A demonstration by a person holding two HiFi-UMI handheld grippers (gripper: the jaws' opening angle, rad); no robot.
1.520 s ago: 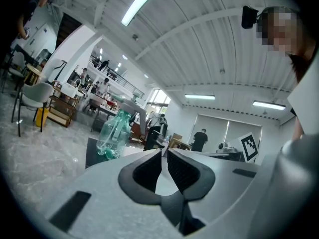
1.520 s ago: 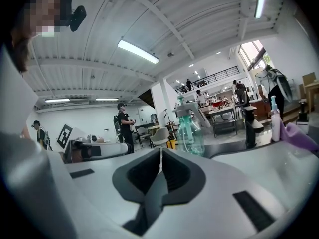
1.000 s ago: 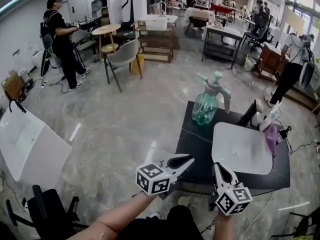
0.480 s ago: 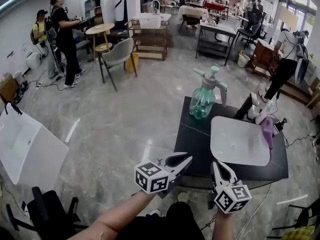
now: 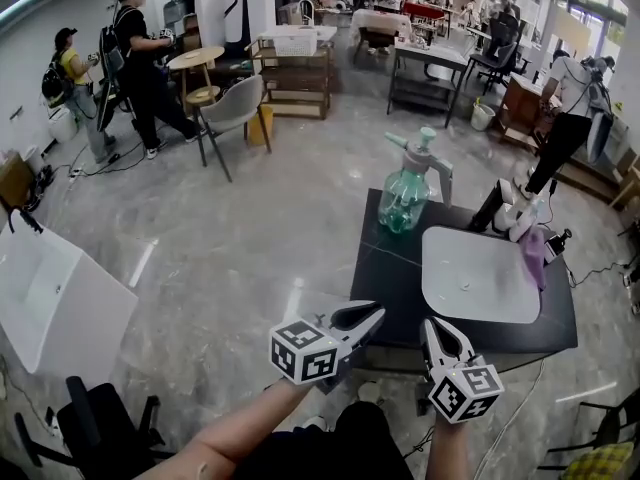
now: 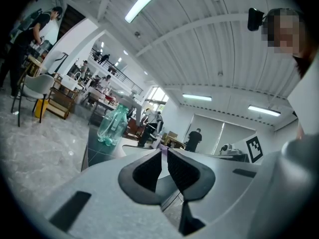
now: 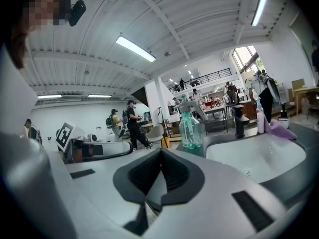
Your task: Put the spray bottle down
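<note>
A clear green spray bottle (image 5: pixel 408 190) with a grey-green trigger head stands upright at the far left corner of a low black table (image 5: pixel 392 283). It also shows far ahead in the left gripper view as the bottle (image 6: pixel 111 125) and in the right gripper view as the bottle (image 7: pixel 190 127). My left gripper (image 5: pixel 372 315) is shut and empty, held before the table's near edge. My right gripper (image 5: pixel 432 333) is shut and empty too, just over that near edge. Neither touches the bottle.
A white oval basin (image 5: pixel 476 273) lies on the table's right half, with a purple cloth (image 5: pixel 533 253) and a dark dispenser (image 5: pixel 490 206) at its far right. A grey chair (image 5: pixel 232 113), wooden shelves (image 5: pixel 296 78) and several people stand beyond. A white sink (image 5: pixel 55 293) is at left.
The view has drifted a little, so the table and bottle sit slightly nearer and left. Both grippers stay shut and empty. The people at back left have walked on.
</note>
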